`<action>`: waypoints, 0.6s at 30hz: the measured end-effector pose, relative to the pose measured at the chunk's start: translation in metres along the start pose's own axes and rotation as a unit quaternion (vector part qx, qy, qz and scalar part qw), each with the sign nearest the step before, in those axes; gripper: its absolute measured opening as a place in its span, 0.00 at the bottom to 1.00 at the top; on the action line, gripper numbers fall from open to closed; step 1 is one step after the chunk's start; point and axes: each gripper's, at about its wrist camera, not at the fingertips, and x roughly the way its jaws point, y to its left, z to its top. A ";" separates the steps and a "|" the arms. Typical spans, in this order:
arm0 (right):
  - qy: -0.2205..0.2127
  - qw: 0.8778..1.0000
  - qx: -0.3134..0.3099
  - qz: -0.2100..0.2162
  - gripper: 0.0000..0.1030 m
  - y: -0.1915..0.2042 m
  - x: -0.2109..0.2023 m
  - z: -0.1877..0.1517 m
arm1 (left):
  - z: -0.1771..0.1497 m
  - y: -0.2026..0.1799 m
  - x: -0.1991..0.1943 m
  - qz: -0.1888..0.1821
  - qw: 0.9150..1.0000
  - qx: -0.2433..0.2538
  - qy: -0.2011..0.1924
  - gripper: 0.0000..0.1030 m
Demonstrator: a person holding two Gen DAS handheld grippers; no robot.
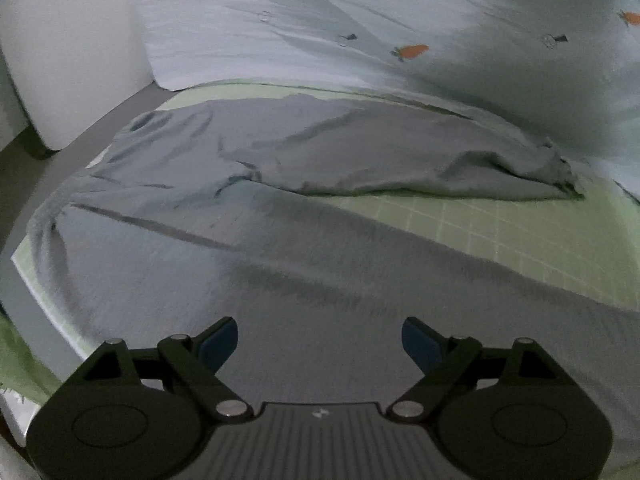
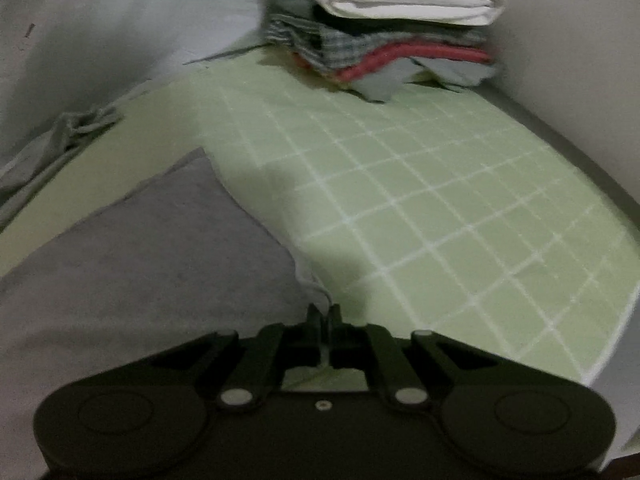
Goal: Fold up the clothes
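Right wrist view shows our right gripper [image 2: 325, 314] pinched on the grey garment's [image 2: 132, 248] edge at lower centre (likely to carry a fold), while our left gripper [image 1: 320, 338] hovers wide open, empty, above the cloth.

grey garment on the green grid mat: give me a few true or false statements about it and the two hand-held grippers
1. The left hand-held gripper is open above the grey fabric garment. True.
2. The right hand-held gripper is open and holds nothing. False: it is shut on the garment's edge.
3. A stack of folded clothes sits at the far end of the green grid mat. True.
4. The top item of that stack is red. False: it is white.
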 end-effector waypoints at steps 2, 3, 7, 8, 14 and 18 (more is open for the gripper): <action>0.010 1.000 -0.004 -0.001 0.06 -0.003 -0.001 0.003 | 0.002 -0.005 0.006 -0.005 1.000 0.004 0.009 0.87; 0.006 1.000 -0.009 -0.002 0.14 0.000 -0.002 0.008 | 0.004 -0.008 0.010 -0.006 1.000 0.007 0.014 0.87; -0.024 0.999 -0.026 0.000 0.55 0.017 -0.005 0.029 | 0.014 -0.013 0.024 -0.005 1.000 0.016 0.023 0.87; -0.032 0.999 -0.030 0.000 0.60 0.021 -0.006 0.035 | 0.017 -0.014 0.028 -0.004 1.000 0.017 0.026 0.87; -0.072 0.993 -0.083 0.051 0.79 0.079 0.015 0.081 | 0.045 -0.015 0.061 0.014 0.999 0.001 0.049 0.87; -0.087 0.982 -0.137 0.102 0.79 0.133 0.044 0.115 | 0.066 -0.017 0.092 0.024 0.998 -0.014 0.060 0.87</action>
